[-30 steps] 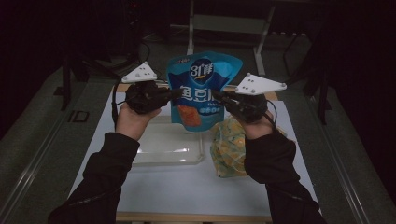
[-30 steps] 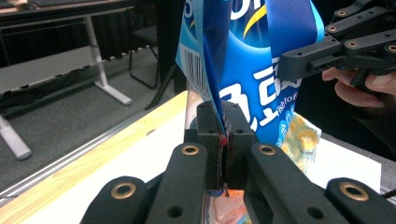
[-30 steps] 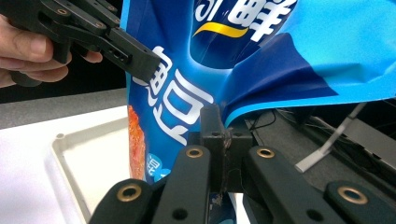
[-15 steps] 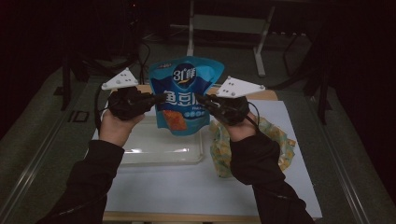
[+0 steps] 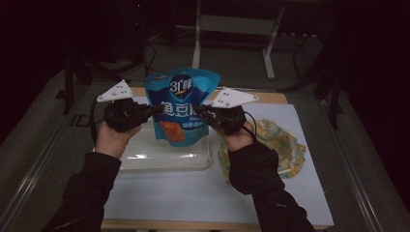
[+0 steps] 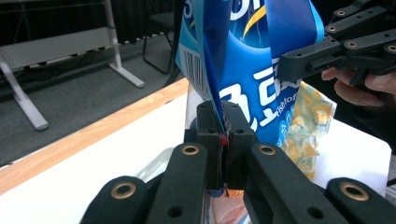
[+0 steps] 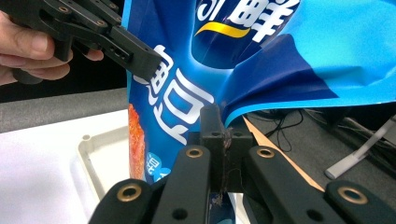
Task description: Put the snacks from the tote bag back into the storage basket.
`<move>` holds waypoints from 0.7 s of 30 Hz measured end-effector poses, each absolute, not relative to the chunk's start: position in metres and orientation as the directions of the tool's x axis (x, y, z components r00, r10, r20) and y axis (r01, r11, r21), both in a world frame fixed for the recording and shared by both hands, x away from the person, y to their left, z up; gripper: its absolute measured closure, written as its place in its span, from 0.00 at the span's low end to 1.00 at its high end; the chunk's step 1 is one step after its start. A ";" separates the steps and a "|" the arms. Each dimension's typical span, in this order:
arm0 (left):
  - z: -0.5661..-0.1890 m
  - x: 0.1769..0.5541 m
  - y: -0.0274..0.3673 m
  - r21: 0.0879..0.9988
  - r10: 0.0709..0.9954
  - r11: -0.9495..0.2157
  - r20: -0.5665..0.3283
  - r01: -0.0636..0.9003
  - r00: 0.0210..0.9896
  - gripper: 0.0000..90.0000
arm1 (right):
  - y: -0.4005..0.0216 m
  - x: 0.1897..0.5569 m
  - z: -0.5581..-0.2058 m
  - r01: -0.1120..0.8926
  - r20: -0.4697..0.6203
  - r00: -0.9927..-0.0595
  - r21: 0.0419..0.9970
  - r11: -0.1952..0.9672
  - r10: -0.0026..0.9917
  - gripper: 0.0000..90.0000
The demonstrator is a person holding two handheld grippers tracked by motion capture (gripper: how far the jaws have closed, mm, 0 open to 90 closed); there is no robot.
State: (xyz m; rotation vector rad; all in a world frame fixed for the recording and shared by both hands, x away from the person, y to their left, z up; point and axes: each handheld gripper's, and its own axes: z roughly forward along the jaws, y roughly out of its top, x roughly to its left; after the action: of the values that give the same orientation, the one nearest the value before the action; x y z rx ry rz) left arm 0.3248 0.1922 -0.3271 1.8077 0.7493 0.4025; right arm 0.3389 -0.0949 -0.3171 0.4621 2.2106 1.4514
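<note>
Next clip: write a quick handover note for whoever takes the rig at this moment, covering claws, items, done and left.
Left claw: shut on the blue bag's left edge.
Right claw: shut on its right edge.
Bag: held upright in the air between both claws, above the clear tray.
Yellow packet: lies on the white mat, right of the tray.
Done: bag picked up.
Left: probably lower it into the tray and let go; the yellow packet is untouched.
</note>
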 end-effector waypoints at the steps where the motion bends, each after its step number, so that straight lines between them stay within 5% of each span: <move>1: -0.330 0.325 0.193 0.929 0.663 -0.213 -0.089 0.302 0.743 0.99 | -0.094 0.339 -0.319 0.035 -0.183 -0.842 0.920 0.390 0.508 1.00; 21: -0.393 0.335 0.199 0.905 0.662 -0.206 -0.150 0.371 0.735 0.99 | -0.085 0.345 -0.381 0.103 -0.130 -0.845 0.912 0.396 0.520 1.00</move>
State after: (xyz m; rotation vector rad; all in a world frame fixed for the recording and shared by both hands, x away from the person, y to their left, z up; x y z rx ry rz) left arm 0.3347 0.1994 -0.3930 1.8237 0.8054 0.3260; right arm 0.3446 -0.0850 -0.3806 0.5365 2.2637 1.4377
